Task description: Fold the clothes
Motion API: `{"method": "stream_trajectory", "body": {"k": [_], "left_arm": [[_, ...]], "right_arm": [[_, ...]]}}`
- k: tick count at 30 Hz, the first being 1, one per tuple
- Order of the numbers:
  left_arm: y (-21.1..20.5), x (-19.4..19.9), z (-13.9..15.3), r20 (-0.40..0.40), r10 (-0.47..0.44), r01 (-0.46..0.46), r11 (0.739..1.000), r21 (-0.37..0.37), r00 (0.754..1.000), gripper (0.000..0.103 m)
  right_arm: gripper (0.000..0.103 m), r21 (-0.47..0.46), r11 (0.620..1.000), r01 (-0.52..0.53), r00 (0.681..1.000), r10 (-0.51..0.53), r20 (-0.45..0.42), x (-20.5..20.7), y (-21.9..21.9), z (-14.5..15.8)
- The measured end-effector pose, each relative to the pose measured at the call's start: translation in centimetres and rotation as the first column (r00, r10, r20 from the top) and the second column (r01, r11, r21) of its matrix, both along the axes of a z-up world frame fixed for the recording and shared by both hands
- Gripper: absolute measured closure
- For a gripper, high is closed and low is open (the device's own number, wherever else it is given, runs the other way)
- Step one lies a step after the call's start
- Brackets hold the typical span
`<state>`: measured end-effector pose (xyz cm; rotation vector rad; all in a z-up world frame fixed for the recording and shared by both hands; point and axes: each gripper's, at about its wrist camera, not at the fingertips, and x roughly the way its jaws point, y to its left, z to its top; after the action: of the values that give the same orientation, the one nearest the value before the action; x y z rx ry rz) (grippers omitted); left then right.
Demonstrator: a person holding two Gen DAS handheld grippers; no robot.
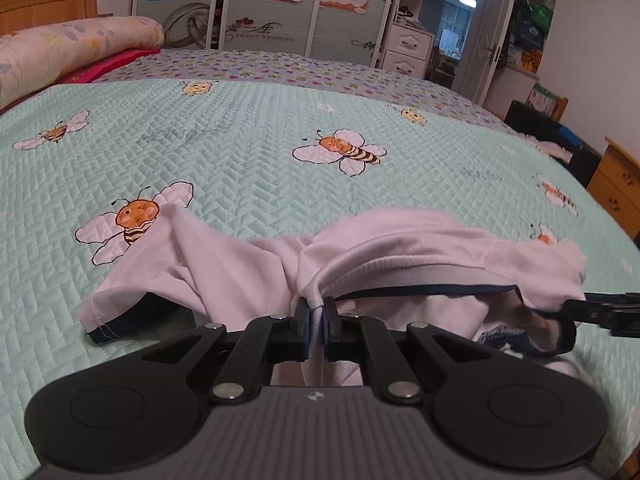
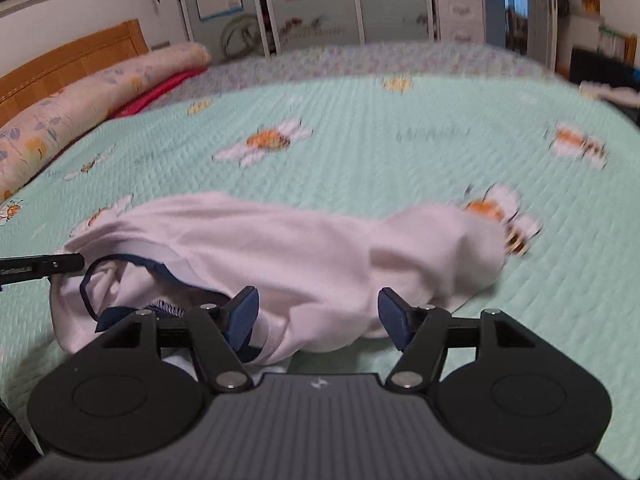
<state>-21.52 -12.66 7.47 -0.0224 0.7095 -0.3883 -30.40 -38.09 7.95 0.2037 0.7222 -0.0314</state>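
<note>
A: Left gripper (image 1: 316, 316)?
B: Clamped on a fold of the crumpled white navy-trimmed shirt (image 1: 400, 256), which is bunched on the mint quilted bee-print bedspread (image 1: 240, 152).
A: Right gripper (image 2: 318, 316)?
B: Spread wide, nothing gripped, shirt straddled.

The shirt (image 1: 248, 268) was white with navy trim. The quilt (image 1: 248, 168) was mint green, printed with orange, black-striped bees on white wings. Beyond lay a lilac bedspread (image 1: 280, 66) scattered with small hearts, a floral pink bolster (image 1: 60, 52) and an orange wooden headboard (image 1: 44, 0).
</note>
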Motion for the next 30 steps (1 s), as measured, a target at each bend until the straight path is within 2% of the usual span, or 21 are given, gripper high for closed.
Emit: {"method": "stream_trajectory", "body": {"k": [1,3,4,7,11,14,18,20,24,27,28,29,30], "left_arm": [[0.0,0.0,0.0,0.004,-0.001,0.001,1.0,0.005,1.0,0.098],[0.1,0.5,0.7,0.034,0.007,-0.007,1.0,-0.001,0.999,0.098],[0.2,0.7,1.0,0.049,0.011,-0.011,1.0,-0.004,0.999,0.098],[0.3,1.4,2.0,0.095,0.024,-0.023,1.0,-0.013,0.995,0.098],[-0.2,3.7,5.3,0.191,0.015,-0.013,1.0,-0.012,0.981,0.098],[-0.9,7.6,8.0,0.23,0.001,0.002,1.0,-0.014,0.973,0.098],[-3.3,14.0,10.7,0.305,-0.014,-0.004,0.998,0.058,0.952,0.098],[-4.9,17.3,11.6,0.328,-0.014,-0.018,0.995,0.094,0.945,0.098],[-8.2,22.9,12.4,0.399,-0.012,-0.058,0.985,0.164,0.917,0.098],[-11.1,26.8,11.3,0.443,0.004,-0.111,0.97,0.215,0.896,0.098],[-12.1,28.1,10.5,0.44,0.01,-0.126,0.964,0.235,0.898,0.097],[-12.9,29.2,9.5,0.413,0.014,-0.131,0.957,0.257,0.911,0.092],[-13.4,30.4,8.3,0.356,0.019,-0.126,0.952,0.278,0.934,0.089]], "right_arm": [[0.041,-0.001,1.0,-0.006,1.0,0.006,-0.004,0.3,0.1,-0.4],[0.087,-0.003,1.0,-0.019,1.0,0.019,-0.013,0.8,0.2,-1.1],[0.102,0.0,1.0,-0.02,1.0,0.02,0.003,1.1,0.1,-0.6],[0.102,0.01,1.0,-0.02,0.998,0.019,0.062,2.1,-0.3,1.4],[0.102,0.024,1.0,-0.02,0.99,0.016,0.139,3.4,-0.9,4.1],[0.102,0.053,0.999,-0.009,0.982,-0.001,0.19,5.9,-1.9,6.5],[0.102,0.091,0.996,0.027,0.968,-0.048,0.246,11.4,-3.8,9.8],[0.102,0.092,0.995,0.048,0.964,-0.071,0.258,14.4,-4.6,10.4],[0.102,0.022,0.993,0.113,0.955,-0.115,0.272,20.1,-4.8,10.3],[0.102,-0.019,0.986,0.165,0.959,-0.156,0.236,23.3,-5.0,8.1],[0.102,-0.033,0.983,0.182,0.96,-0.17,0.223,24.3,-5.0,7.3],[0.102,-0.047,0.979,0.198,0.96,-0.184,0.211,25.4,-5.1,6.6],[0.102,-0.062,0.975,0.215,0.96,-0.199,0.198,26.4,-5.1,5.8]]}}
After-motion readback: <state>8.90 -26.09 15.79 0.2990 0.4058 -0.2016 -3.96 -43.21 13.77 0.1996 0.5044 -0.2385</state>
